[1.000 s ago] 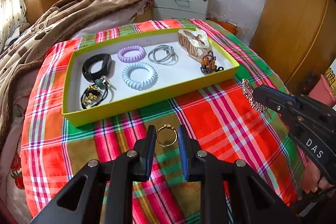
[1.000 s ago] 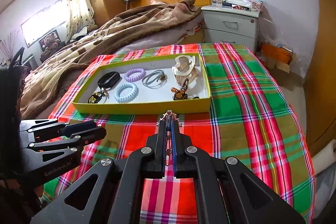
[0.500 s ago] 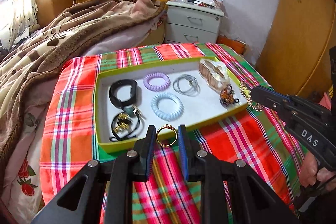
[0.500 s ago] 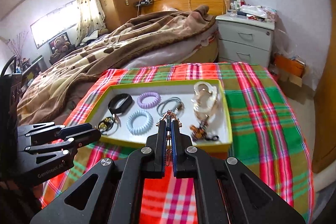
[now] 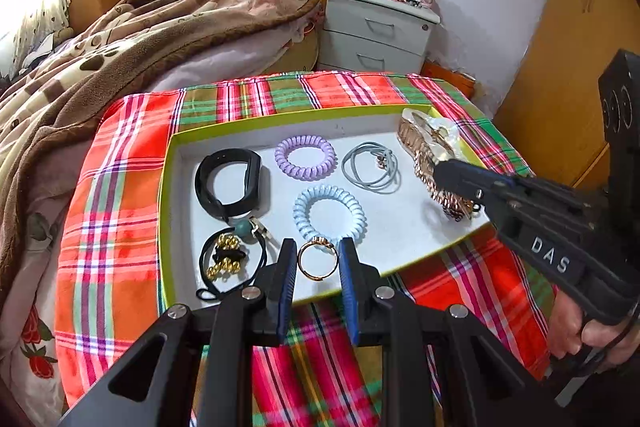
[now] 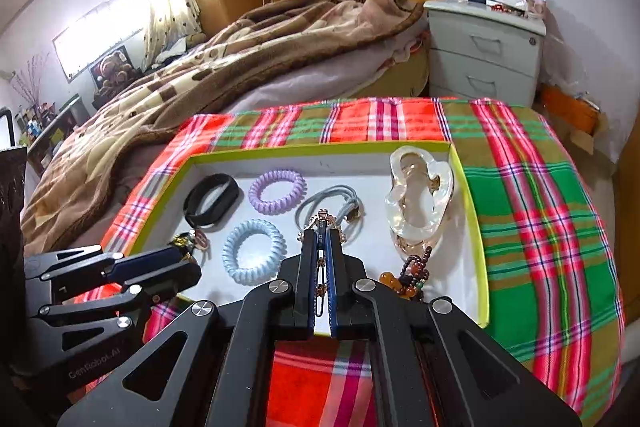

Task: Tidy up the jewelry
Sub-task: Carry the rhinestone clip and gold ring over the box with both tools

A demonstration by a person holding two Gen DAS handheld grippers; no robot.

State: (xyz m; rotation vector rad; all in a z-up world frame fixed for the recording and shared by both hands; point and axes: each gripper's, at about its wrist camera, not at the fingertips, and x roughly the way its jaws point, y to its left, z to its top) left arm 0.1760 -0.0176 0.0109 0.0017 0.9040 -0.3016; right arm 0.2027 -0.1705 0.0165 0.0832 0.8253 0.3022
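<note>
A yellow-green tray [image 5: 172, 155] [image 6: 476, 227] on the plaid cloth holds a black band [image 5: 228, 183], a purple coil tie [image 5: 305, 157], a blue coil tie [image 5: 329, 213], grey elastics [image 5: 372, 167], a clear hair claw [image 6: 420, 195], a bead bracelet [image 6: 404, 281] and a black tie with gold beads [image 5: 228, 259]. My left gripper [image 5: 317, 261] is shut on a gold ring [image 5: 317, 261], held over the tray's near edge. My right gripper [image 6: 321, 229] is shut on a gold hair clip [image 6: 320, 217], over the tray's middle; it also shows in the left wrist view [image 5: 440, 171].
The tray sits on a red, green and orange plaid cloth [image 6: 540, 207]. A bed with a brown blanket [image 6: 260, 51] lies behind and left. A grey nightstand [image 6: 484, 55] stands at the back right. A wooden wardrobe [image 5: 580, 47] is on the right.
Both grippers have moved forward over the tray with their loads, the ring now above the near rim and the hair clip above the tray's interior.
</note>
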